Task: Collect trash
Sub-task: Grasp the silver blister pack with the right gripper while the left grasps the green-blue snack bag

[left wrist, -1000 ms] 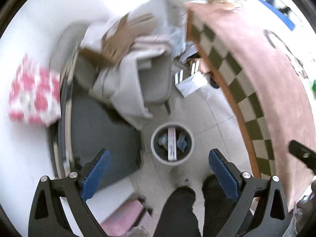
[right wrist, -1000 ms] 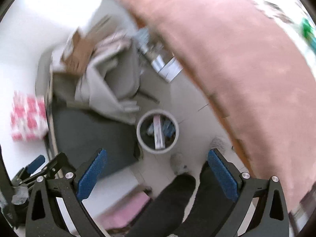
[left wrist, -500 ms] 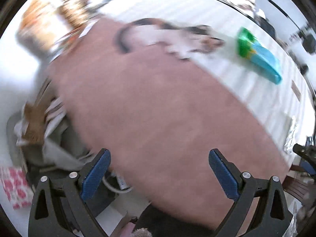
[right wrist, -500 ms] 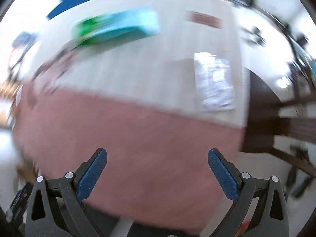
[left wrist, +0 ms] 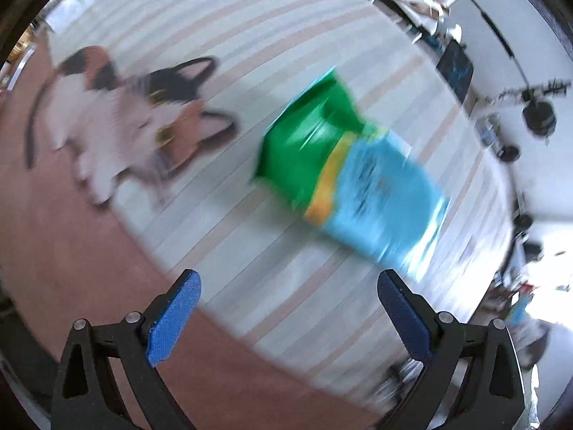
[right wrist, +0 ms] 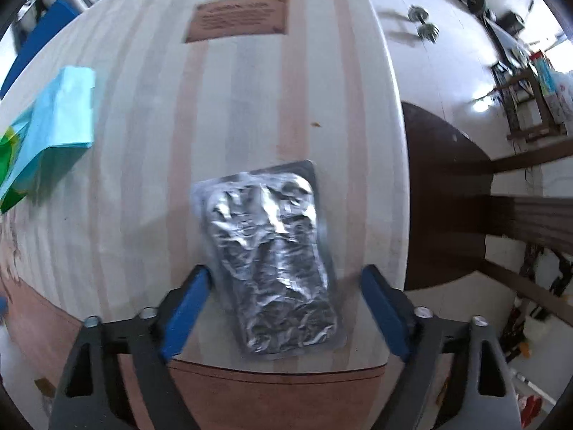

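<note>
Right gripper: points down at the table, jaws closing but not yet pressing; the silver foil pouch lies between the blue pads, a gap on either side.
Left gripper: released, jaws wide, nothing between them; only striped tablecloth under it.
Foil pouch: crinkled, flat on the cloth, its near end by the cloth's edge; no print readable.
Snack bag: green, yellow and light blue, lying ahead and to the right of the left gripper, well apart from its pads; also at far left of the right gripper's view; its dark lettering too blurred to read.
Brown label: printed on the cloth beyond the foil pouch; text too small to read.
Cat picture: on the cloth, ahead-left of the left gripper.
Change: a second ago both cameras faced a floor bin holding wrappers; now both face the tabletop, and the right jaws have narrowed.
</note>
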A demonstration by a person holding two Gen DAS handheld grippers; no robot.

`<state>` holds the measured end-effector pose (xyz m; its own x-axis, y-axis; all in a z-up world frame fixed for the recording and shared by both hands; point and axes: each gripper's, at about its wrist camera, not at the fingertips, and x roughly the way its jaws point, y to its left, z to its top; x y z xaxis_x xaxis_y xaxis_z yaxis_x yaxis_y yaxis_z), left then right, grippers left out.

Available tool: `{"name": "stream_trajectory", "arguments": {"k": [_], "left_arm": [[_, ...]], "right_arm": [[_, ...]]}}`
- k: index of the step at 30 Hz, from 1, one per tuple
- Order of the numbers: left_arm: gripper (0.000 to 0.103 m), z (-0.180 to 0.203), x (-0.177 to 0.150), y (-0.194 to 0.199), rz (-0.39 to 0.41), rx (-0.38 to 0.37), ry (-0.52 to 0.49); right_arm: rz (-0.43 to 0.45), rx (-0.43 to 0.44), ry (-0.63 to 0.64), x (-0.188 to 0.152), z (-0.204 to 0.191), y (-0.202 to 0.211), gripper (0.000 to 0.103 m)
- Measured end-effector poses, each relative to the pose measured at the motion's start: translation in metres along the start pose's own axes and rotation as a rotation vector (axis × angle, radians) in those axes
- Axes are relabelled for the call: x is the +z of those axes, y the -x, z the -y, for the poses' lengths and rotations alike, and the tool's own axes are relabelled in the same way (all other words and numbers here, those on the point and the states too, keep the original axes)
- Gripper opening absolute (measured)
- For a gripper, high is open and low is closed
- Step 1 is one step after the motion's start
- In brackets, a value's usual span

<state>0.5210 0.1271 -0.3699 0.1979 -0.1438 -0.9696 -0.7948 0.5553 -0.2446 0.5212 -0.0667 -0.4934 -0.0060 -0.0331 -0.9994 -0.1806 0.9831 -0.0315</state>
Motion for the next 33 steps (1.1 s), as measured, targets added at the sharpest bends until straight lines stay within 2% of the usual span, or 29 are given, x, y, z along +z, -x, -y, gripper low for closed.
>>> {"name": "stream_trajectory", "arguments": {"k": [2, 3, 4, 5, 6, 7, 8, 10, 11, 16, 20, 23, 26, 27, 28, 30, 31, 33], "left_arm": [[0.099, 0.007, 0.016, -0.007, 0.005, -0.039, 0.038], [0.089, 0.01, 0.02, -0.01, 0.008, -0.047, 0.047], [0.074, 0.014, 0.026, -0.015, 0.007, -0.05, 0.053], [0.067, 0.019, 0.031, -0.02, 0.003, -0.047, 0.052], [0.052, 0.022, 0.032, -0.022, 0.001, -0.044, 0.045], [0.044, 0.024, 0.033, -0.025, 0.003, -0.043, 0.025], [0.042, 0.027, 0.034, -0.025, 0.015, -0.031, 0.007], [0.018, 0.032, 0.034, -0.019, 0.055, -0.019, -0.074], [0.015, 0.035, 0.032, -0.017, 0.061, -0.01, -0.117], [0.01, 0.03, 0.014, -0.001, 0.086, 0.066, -0.358], [0.01, -0.005, -0.006, 0.01, 0.035, 0.07, -0.415], [0.01, -0.041, -0.041, 0.021, -0.024, 0.076, -0.439], [0.011, -0.072, -0.067, 0.024, -0.079, 0.083, -0.403], [0.016, -0.086, -0.072, 0.021, -0.097, 0.096, -0.349], [0.017, -0.095, -0.073, 0.019, -0.102, 0.084, -0.296], [0.019, -0.113, -0.073, 0.013, -0.107, 0.017, -0.17], [0.028, -0.117, -0.073, 0.011, -0.101, -0.006, -0.126], [0.036, -0.123, -0.078, 0.011, -0.083, -0.048, -0.076]], "right_arm": [[0.003, 0.001, 0.009, -0.001, -0.006, 0.003, 0.07], [-0.001, 0.001, 0.012, -0.001, -0.007, 0.003, 0.069], [-0.002, 0.002, 0.01, -0.002, -0.01, 0.004, 0.069], [-0.008, 0.008, 0.002, -0.002, -0.011, 0.003, 0.069], [-0.012, 0.014, -0.004, -0.003, -0.008, 0.002, 0.069], [-0.017, 0.023, -0.009, -0.003, -0.005, 0.0, 0.069], [-0.017, 0.037, -0.017, -0.001, -0.003, 0.001, 0.069], [-0.003, 0.048, -0.013, -0.001, 0.001, 0.001, 0.068], [0.0, 0.052, -0.013, -0.001, 0.004, 0.002, 0.068], [0.006, 0.076, 0.009, -0.002, -0.005, 0.011, 0.068], [0.011, 0.095, 0.04, -0.005, -0.014, 0.017, 0.068], [-0.004, 0.109, 0.08, -0.009, -0.021, 0.017, 0.068], [-0.021, 0.105, 0.127, -0.016, -0.032, 0.014, 0.068], [-0.024, 0.103, 0.134, -0.017, -0.035, 0.013, 0.068], [-0.028, 0.098, 0.144, -0.019, -0.039, 0.011, 0.068], [-0.034, 0.096, 0.145, -0.022, -0.043, 0.009, 0.069], [-0.035, 0.093, 0.144, -0.023, -0.046, 0.008, 0.069], [-0.032, 0.08, 0.149, -0.024, -0.051, 0.006, 0.069]]}}
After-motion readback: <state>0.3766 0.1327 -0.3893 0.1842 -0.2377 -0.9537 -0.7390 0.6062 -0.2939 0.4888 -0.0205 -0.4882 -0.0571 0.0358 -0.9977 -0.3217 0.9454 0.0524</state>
